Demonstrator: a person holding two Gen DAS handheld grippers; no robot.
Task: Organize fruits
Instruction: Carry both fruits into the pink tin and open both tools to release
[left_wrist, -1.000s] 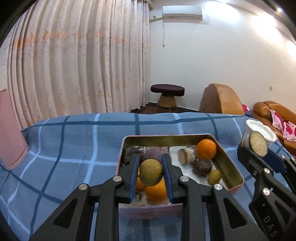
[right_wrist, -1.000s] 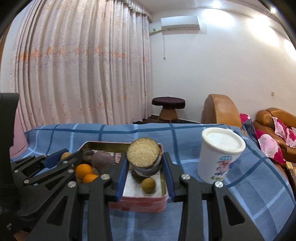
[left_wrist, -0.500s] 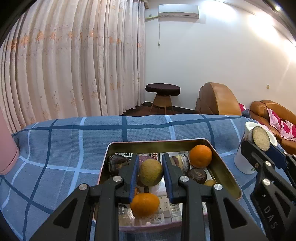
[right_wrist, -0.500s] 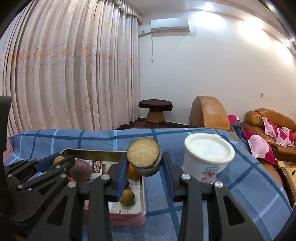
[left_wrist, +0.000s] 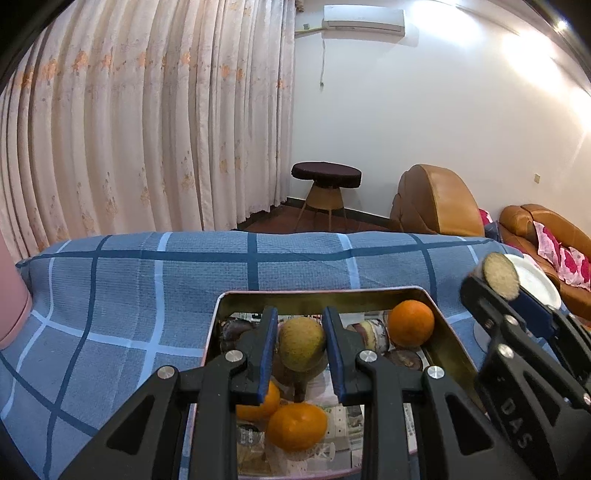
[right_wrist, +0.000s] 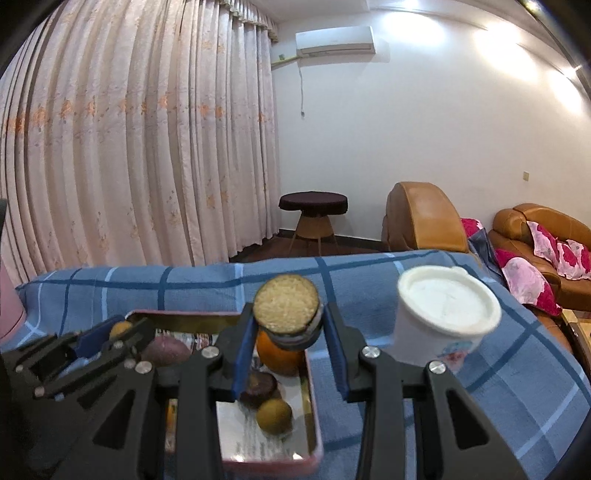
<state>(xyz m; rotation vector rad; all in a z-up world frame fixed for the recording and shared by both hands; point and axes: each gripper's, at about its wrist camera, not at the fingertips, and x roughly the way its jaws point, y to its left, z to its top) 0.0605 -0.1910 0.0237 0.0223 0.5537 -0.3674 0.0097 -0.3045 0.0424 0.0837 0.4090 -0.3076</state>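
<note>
My left gripper (left_wrist: 300, 345) is shut on a green-brown round fruit (left_wrist: 301, 344) and holds it above the pink-rimmed tin tray (left_wrist: 317, 293). The tray holds oranges (left_wrist: 410, 324), dark fruits and a cut sugarcane piece. My right gripper (right_wrist: 288, 325) is shut on a cut sugarcane piece (right_wrist: 287, 308), held above the tray's right side (right_wrist: 312, 398). It also shows at the right of the left wrist view (left_wrist: 500, 275). The left gripper shows at the left of the right wrist view (right_wrist: 92, 343).
A white lidded cup (right_wrist: 445, 314) stands on the blue checked cloth (right_wrist: 517, 369) right of the tray. A pink object (left_wrist: 9, 310) stands at the cloth's left edge. A stool (left_wrist: 325, 181) and brown sofas (left_wrist: 439, 203) stand beyond the table.
Both grippers have lifted and moved forward over the tray with their loads. The tray looks nearer and lower in both views.
</note>
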